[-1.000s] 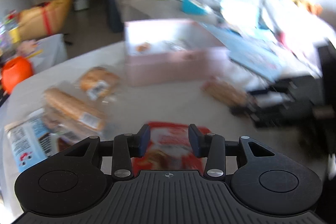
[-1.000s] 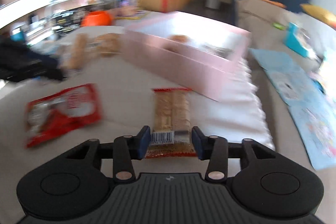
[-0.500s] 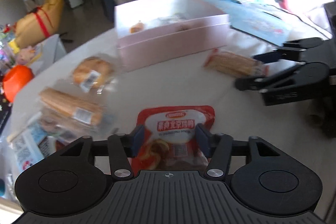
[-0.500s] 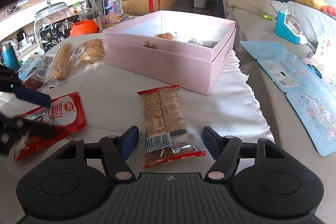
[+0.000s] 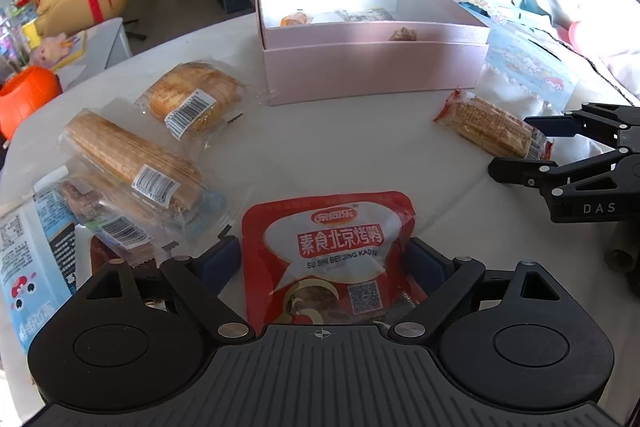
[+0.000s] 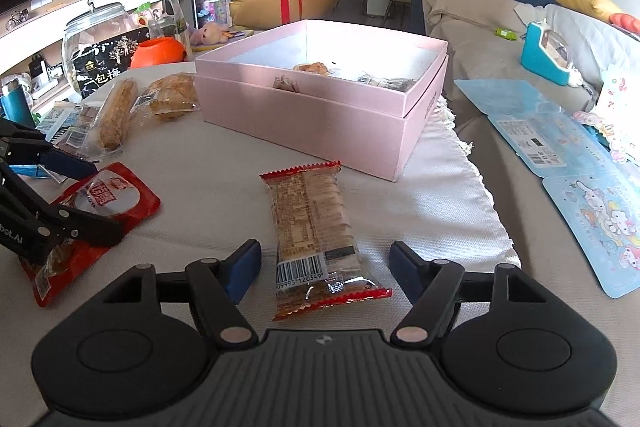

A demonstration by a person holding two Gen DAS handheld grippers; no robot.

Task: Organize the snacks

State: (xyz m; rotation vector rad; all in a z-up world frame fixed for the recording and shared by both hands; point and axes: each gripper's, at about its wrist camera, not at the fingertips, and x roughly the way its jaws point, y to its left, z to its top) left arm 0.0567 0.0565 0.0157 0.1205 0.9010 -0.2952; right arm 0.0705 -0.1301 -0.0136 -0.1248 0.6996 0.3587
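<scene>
Both spread wide — the left hand-held gripper (image 5: pixel 326 261) straddles a red snack pouch (image 5: pixel 332 251), the right hand-held gripper (image 6: pixel 324 269) a cracker packet (image 6: pixel 314 227) — before the pink box (image 6: pixel 320 107).

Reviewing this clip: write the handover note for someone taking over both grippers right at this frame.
Left gripper: open, fingers either side of the red pouch, which lies flat on the table; not gripped.
Right gripper: open, straddling the cracker pack, also flat on the table; not gripped.
Pink box: open, behind both, a few small snacks already inside.
Left side of the table: round bread, long bread and other wrapped packs, untouched.
Left to do: close on the pouch and cracker pack, move them to the box, then the breads and remaining packs.
</scene>
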